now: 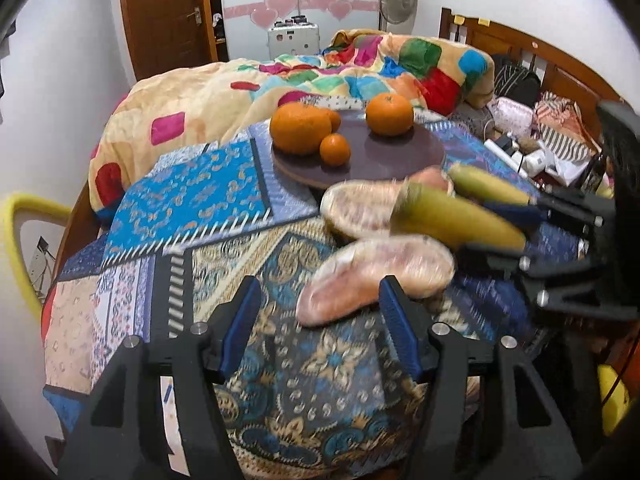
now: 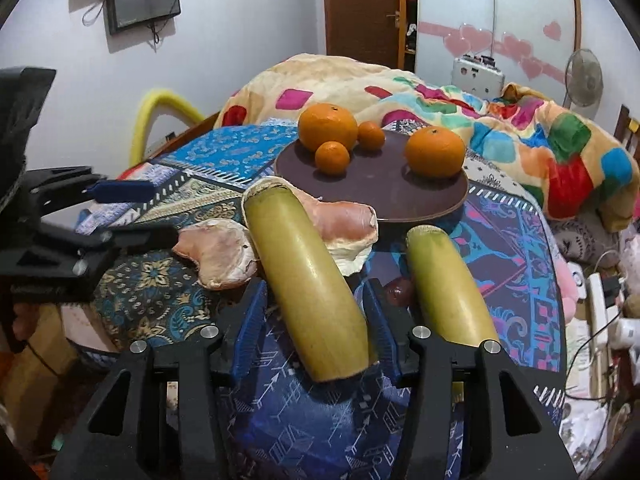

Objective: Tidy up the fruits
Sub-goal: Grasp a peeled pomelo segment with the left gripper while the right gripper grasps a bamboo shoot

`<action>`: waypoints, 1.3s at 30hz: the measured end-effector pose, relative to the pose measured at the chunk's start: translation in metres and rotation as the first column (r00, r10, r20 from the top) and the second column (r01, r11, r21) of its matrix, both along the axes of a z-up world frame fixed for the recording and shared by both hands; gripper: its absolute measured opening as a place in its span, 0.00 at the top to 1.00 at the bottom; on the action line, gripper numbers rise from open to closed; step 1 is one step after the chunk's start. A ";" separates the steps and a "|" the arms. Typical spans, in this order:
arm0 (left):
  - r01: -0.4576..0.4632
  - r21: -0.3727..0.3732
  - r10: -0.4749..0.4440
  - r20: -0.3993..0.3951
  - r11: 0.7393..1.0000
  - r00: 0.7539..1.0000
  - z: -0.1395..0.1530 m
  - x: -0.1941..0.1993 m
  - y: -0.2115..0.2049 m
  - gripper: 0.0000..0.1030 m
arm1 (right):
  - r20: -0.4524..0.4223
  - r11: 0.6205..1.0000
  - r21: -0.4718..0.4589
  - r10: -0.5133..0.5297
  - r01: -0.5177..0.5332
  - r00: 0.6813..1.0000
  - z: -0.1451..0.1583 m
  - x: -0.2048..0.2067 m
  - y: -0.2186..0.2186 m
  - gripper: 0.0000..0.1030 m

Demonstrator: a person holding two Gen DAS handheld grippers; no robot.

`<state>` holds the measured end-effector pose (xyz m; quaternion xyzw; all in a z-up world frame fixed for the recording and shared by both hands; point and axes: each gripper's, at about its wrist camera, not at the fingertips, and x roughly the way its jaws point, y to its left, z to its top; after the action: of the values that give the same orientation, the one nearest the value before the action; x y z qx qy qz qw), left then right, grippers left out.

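Covering bed, patterned blue patchwork cloth point(image 2: 304, 412) serves as work surface; colourful checked quilt point(image 1: 208, 92) bunched behind, wooden door point(image 1: 168, 8) and fan point(image 1: 398, 0) beyond. Round dark tray point(image 2: 400, 196) holds four oranges point(image 2: 327, 126). Right gripper point(image 2: 316, 320) grasps yellow-green cane piece point(image 2: 308, 296); second piece point(image 2: 448, 288) lies beside. Left gripper point(image 1: 320, 312) released, jaws apart, near pinkish peels point(image 1: 376, 272).

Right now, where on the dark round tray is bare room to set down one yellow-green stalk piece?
The dark round tray is bare along its front, between the three clustered oranges and the single orange. The cloth before the tray is crowded with pink peel pieces.
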<state>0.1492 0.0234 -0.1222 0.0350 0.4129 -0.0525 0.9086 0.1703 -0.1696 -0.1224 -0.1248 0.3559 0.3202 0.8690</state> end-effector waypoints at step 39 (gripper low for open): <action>0.016 -0.035 -0.015 0.004 0.999 1.000 -0.011 -0.046 0.019 0.91 | -0.050 0.998 0.016 -0.063 0.064 0.997 0.000 -0.038 -0.024 0.65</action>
<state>0.1034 0.0426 -0.1328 0.0223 0.4099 -0.0667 0.9094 0.1321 -0.1940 -0.1220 -0.0979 0.3783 0.2985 0.8708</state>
